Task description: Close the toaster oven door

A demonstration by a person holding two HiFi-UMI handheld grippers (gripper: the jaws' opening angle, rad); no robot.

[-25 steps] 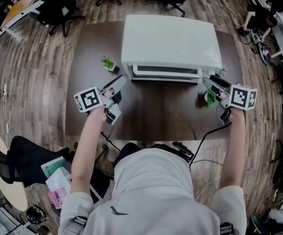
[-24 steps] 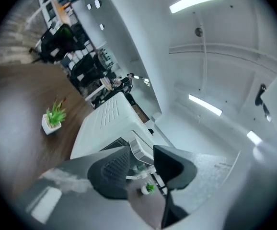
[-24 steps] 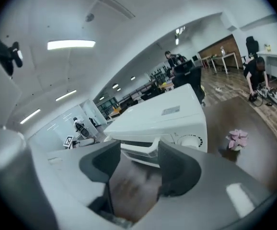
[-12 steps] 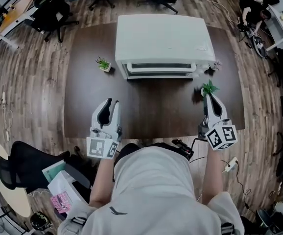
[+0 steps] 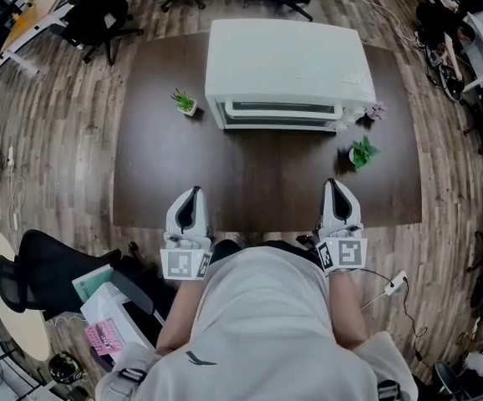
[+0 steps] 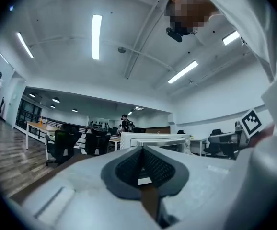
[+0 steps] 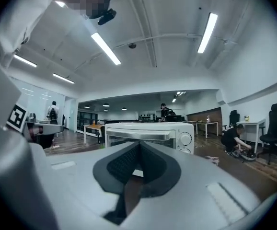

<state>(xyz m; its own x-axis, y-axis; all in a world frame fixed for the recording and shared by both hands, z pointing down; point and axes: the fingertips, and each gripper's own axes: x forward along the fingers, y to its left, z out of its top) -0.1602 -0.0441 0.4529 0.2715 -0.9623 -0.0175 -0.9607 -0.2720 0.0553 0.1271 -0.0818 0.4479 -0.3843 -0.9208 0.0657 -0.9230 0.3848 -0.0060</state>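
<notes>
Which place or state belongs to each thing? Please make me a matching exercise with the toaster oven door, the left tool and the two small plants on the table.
Things:
1. toaster oven door
2. left tool
3. plant in white pot
4. leafy green plant

Places or states:
A. in front of the oven, to its right
B. shut
C. jaws together, at the near edge of the table
D. left of the oven

Pairs: 1-B, 2-C, 3-D, 4-A.

The white toaster oven [image 5: 287, 65] is sitting upright, its glass door [image 5: 279, 111] standing shut, well ahead of the left gripper [image 5: 193, 195] and right gripper [image 5: 336, 186], facing them.
</notes>
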